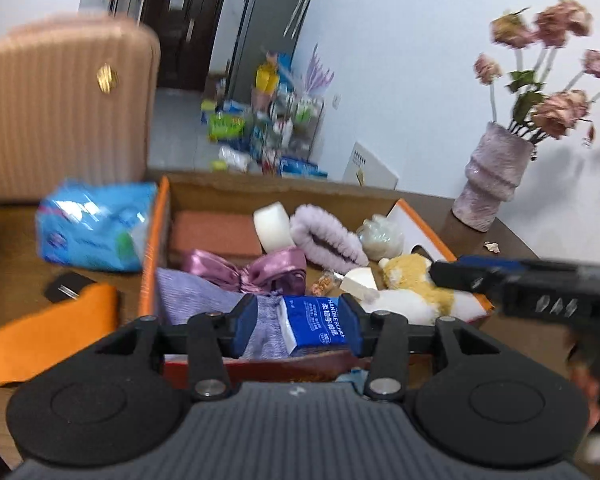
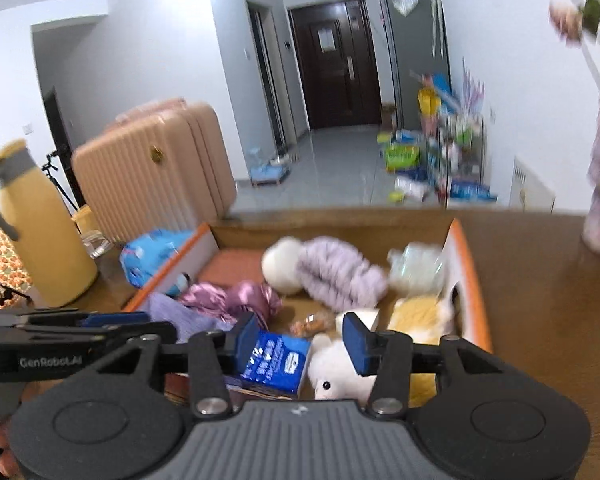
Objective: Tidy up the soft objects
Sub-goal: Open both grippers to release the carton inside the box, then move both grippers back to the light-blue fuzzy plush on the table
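Tissue pack (image 1: 314, 328) lies inside box (image 1: 162, 216), upright between left gripper (image 1: 296, 328) pads; both grippers half-open, right gripper (image 2: 300, 344) empty.

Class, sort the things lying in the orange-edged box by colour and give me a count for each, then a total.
Purple or lilac: 3 (fluffy band, satin bow, cloth)
White or cream: 3 (round puff, wedge sponge, pale ball)
Blue: 1 (tissue pack)
Yellow and white: 1 (plush toy)
Pink-brown: 1 (flat pad)
Total: 9
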The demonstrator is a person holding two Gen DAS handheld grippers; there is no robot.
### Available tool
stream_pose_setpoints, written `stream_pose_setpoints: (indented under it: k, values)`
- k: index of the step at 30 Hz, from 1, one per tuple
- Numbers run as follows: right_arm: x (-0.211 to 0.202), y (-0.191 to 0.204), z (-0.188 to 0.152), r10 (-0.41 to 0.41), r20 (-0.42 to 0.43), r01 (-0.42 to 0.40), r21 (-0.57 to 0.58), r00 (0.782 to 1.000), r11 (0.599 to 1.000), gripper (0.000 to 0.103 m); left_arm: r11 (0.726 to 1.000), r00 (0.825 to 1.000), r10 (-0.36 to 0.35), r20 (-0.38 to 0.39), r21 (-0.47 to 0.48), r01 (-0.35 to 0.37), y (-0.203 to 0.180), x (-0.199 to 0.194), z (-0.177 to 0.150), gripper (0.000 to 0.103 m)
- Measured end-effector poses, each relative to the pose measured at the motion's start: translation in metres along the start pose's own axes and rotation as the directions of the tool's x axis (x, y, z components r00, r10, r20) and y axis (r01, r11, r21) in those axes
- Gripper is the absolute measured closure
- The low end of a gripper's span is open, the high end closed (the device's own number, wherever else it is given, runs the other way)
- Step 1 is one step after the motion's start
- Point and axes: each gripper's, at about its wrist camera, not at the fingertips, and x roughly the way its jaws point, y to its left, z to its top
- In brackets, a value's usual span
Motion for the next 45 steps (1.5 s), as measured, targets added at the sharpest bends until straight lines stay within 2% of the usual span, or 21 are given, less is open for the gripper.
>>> stream_pose_setpoints:
  k: [3, 5, 7, 9, 11, 13, 16, 21, 23, 25, 26, 28, 31, 35, 39, 45]
  values:
    - [-0.041, 0.011, 0.001, -0.036, 0.057, 0.039, -0.053, 0.998, 0.998, 0.047, 0.999, 0.997, 0.037, 0.067, 0.037, -0.039, -0.007, -0.042, -0.005, 0.043]
    - [-0.065, 0.018, -0.003, -0.033, 0.093, 0.040, -0.082, 0.995, 0.996, 0.040, 0.994, 0.989, 0.083, 0.124, 0.057, -0.090, -0.013, -0.069, -0.015, 0.028]
    - [-0.089, 0.025, -0.013, -0.025, 0.131, 0.039, -0.109, 0.991, 0.993, 0.030, 0.980, 0.970, 0.167, 0.179, 0.076, -0.183, -0.022, -0.092, -0.032, 0.022]
    - [-0.110, 0.029, -0.028, -0.031, 0.194, 0.055, -0.121, 0.981, 0.991, 0.016, 0.965, 0.945, 0.216, 0.244, 0.091, -0.244, -0.030, -0.115, -0.055, 0.015]
    - [-0.127, 0.032, -0.045, -0.032, 0.255, 0.068, -0.133, 0.966, 0.989, 0.015, 0.959, 0.930, 0.240, 0.280, 0.081, -0.272, -0.037, -0.135, -0.073, 0.006]
    - [-0.138, 0.035, -0.064, -0.036, 0.300, 0.082, -0.141, 0.953, 0.987, 0.012, 0.953, 0.914, 0.251, 0.318, 0.082, -0.290, -0.045, -0.152, -0.090, 0.004]
    - [-0.149, 0.040, -0.089, -0.061, 0.328, 0.111, -0.136, 0.943, 0.984, 0.008, 0.948, 0.901, 0.258, 0.349, 0.089, -0.306, -0.054, -0.172, -0.107, 0.002]
    - [-0.170, 0.051, -0.130, -0.075, 0.356, 0.131, -0.137, 0.931, 0.982, 0.008, 0.955, 0.900, 0.266, 0.345, 0.029, -0.294, -0.055, -0.198, -0.135, 0.000]
    - [-0.180, 0.054, -0.153, -0.077, 0.355, 0.134, -0.138, 0.932, 0.981, 0.007, 0.962, 0.911, 0.261, 0.320, -0.004, -0.274, -0.051, -0.206, -0.154, 0.000]
    - [-0.189, 0.057, -0.176, -0.093, 0.328, 0.140, -0.122, 0.940, 0.983, 0.007, 0.969, 0.933, 0.246, 0.262, -0.040, -0.244, -0.046, -0.209, -0.177, 0.000]
    - [-0.193, 0.058, -0.186, -0.105, 0.311, 0.148, -0.117, 0.945, 0.982, 0.007, 0.969, 0.939, 0.248, 0.238, -0.047, -0.244, -0.044, -0.209, -0.186, 0.000]
    - [-0.203, 0.061, -0.210, -0.109, 0.272, 0.141, -0.102, 0.956, 0.985, 0.007, 0.964, 0.945, 0.264, 0.194, -0.048, -0.260, -0.044, -0.215, -0.205, 0.000]
    - [-0.213, 0.061, -0.235, -0.068, 0.194, 0.083, -0.069, 0.979, 0.994, 0.007, 0.964, 0.951, 0.265, 0.157, -0.053, -0.259, -0.040, -0.222, -0.220, 0.000]
    - [-0.211, 0.062, -0.241, -0.052, 0.163, 0.060, -0.045, 0.985, 0.997, 0.007, 0.963, 0.952, 0.268, 0.152, -0.069, -0.260, -0.039, -0.216, -0.215, 0.000]
    - [-0.206, 0.060, -0.234, -0.059, 0.174, 0.067, -0.036, 0.983, 0.997, 0.008, 0.973, 0.958, 0.229, 0.172, -0.043, -0.225, -0.048, -0.207, -0.204, 0.000]
    - [-0.180, 0.042, -0.216, -0.034, 0.151, 0.027, 0.047, 0.988, 0.999, 0.011, 0.985, 0.975, 0.172, 0.142, -0.028, -0.170, -0.045, -0.165, -0.183, 0.000]
